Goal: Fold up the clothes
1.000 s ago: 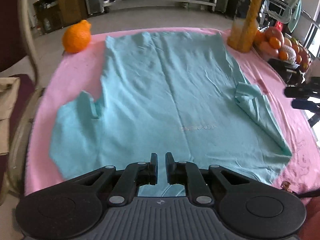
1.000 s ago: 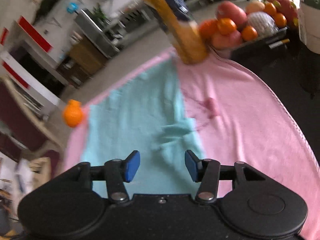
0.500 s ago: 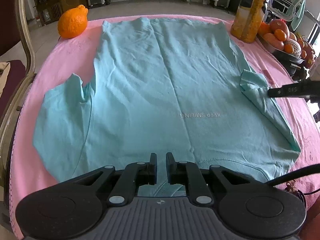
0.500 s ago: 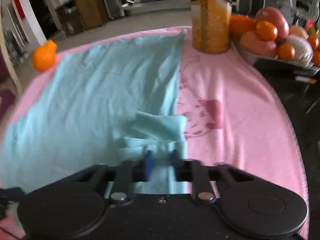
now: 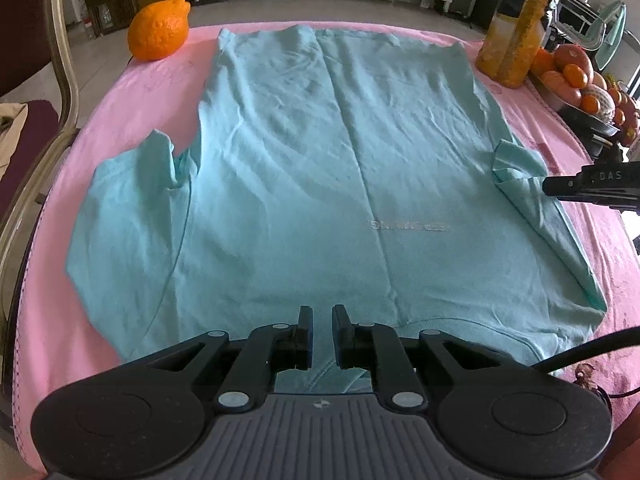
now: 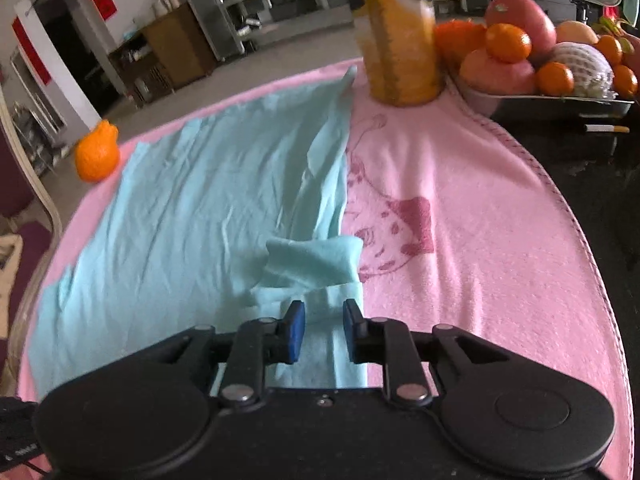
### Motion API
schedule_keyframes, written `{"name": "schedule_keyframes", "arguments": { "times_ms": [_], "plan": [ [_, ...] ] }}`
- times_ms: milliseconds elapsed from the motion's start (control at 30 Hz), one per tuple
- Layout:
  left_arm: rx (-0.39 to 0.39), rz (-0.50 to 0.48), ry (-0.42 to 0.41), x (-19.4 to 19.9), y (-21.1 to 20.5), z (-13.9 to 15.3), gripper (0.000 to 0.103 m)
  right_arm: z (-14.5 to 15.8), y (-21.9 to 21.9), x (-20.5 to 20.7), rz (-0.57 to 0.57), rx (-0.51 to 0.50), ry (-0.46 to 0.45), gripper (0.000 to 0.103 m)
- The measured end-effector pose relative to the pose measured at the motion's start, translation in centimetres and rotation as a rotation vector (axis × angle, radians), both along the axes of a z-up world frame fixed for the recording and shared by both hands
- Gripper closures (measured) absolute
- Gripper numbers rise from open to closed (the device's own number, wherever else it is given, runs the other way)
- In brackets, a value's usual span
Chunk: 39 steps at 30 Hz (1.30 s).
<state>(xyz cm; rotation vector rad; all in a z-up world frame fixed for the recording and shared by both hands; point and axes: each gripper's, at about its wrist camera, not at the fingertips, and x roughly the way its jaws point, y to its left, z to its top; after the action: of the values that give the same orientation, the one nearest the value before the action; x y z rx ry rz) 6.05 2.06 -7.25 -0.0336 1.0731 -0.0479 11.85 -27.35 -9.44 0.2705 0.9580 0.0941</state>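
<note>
A light teal T-shirt [image 5: 320, 160] lies spread flat on a pink blanket [image 5: 140, 92], its collar towards me. My left gripper [image 5: 322, 314] hovers over the collar with a narrow gap between its pads and nothing pinched. The shirt's right sleeve [image 6: 316, 260] is folded over on itself at the shirt's edge. My right gripper [image 6: 323, 312] sits low on that sleeve; its jaws are opening, and sleeve cloth lies between the blue pads without being pressed. In the left wrist view the right gripper [image 5: 548, 186] reaches in from the right edge at the sleeve [image 5: 516, 164]. The left sleeve [image 5: 132, 184] is partly curled up.
A bumpy orange fruit [image 5: 158, 28] sits at the blanket's far left corner. A tall yellow bottle [image 6: 400, 40] stands at the far right corner beside a tray of fruit [image 6: 540, 56]. A pen [image 6: 606, 129] lies on the dark tabletop. A chair frame [image 5: 60, 60] stands at the left.
The right gripper came down onto the right sleeve, closed on it, and now its pads stand apart again. The left gripper's jaws look the same; its view shifted slightly.
</note>
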Motion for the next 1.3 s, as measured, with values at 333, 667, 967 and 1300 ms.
{"name": "schedule_keyframes", "arguments": {
  "times_ms": [333,667,967,1300],
  "plan": [
    [0.008,0.000,0.011,0.2,0.1,-0.4,0.091,-0.8,0.9,0.5,-0.020,-0.083,0.000,0.101],
    [0.040,-0.016,-0.017,-0.3,-0.5,-0.6,0.090,3.7,-6.8,-6.3,-0.338,0.057,-0.179,0.101],
    [0.087,-0.033,-0.042,-0.9,-1.0,-1.5,0.090,-1.9,-12.9,-8.1,-0.536,0.049,0.048,0.101],
    [-0.012,-0.015,-0.107,-2.5,0.7,1.1,0.089,2.5,-9.3,-11.0,-0.415,0.139,-0.051,0.077]
  ]
}}
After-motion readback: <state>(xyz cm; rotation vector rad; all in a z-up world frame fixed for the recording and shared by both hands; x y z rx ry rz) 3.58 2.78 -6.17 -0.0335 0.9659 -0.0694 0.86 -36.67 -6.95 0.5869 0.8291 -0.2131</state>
